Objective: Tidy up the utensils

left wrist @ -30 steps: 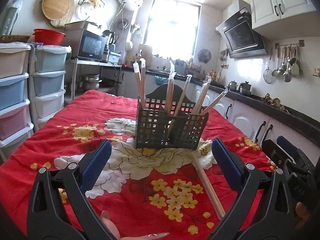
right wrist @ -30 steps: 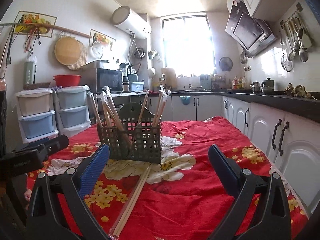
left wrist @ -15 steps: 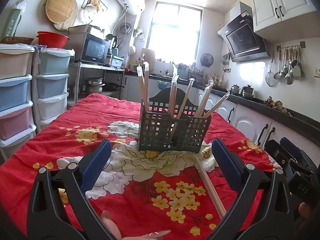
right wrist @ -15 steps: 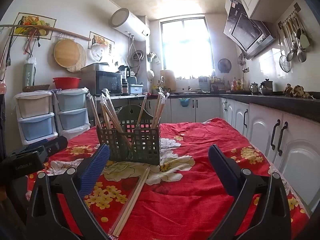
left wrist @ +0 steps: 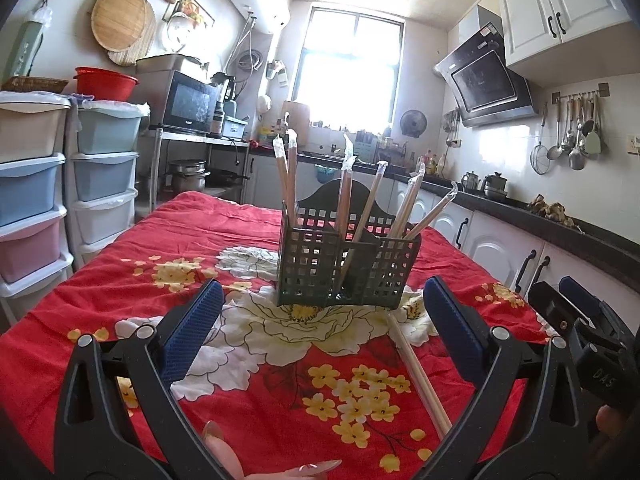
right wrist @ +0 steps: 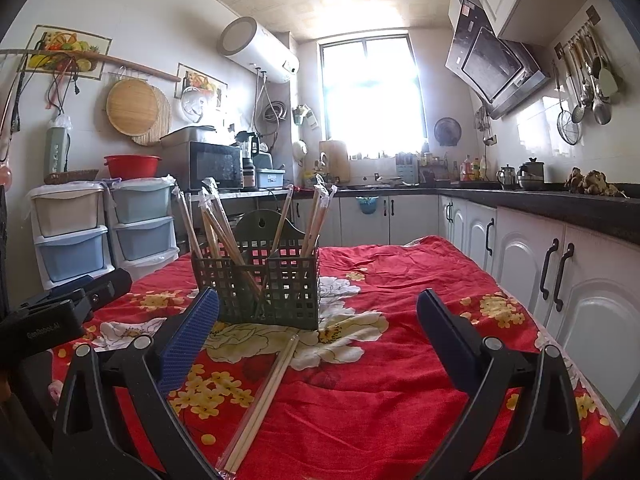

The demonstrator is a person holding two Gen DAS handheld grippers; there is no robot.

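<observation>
A dark green lattice utensil basket (left wrist: 346, 270) (right wrist: 262, 280) stands on the red floral tablecloth (left wrist: 248, 236) (right wrist: 400, 344). Several plastic-wrapped pairs of chopsticks (left wrist: 352, 196) (right wrist: 218, 224) stick up out of it. One more wrapped pair (left wrist: 416, 372) (right wrist: 264, 396) lies flat on the cloth in front of the basket. My left gripper (left wrist: 322, 328) is open and empty, held short of the basket. My right gripper (right wrist: 318, 330) is open and empty too, with the lying pair between and below its blue pads (right wrist: 188, 332). Each gripper shows at the edge of the other's view.
Stacked plastic drawers (left wrist: 36, 196) (right wrist: 104, 224) stand to the left of the table. White cabinets under a dark counter (left wrist: 560, 232) (right wrist: 552, 240) run along the right. A microwave (right wrist: 210, 164) sits on a rack behind. A fingertip (left wrist: 224, 448) shows at the bottom edge.
Both cameras have tilted up a little, so the basket sits slightly higher and closer in view. Both grippers have stayed open. The chopsticks on the cloth have not moved.
</observation>
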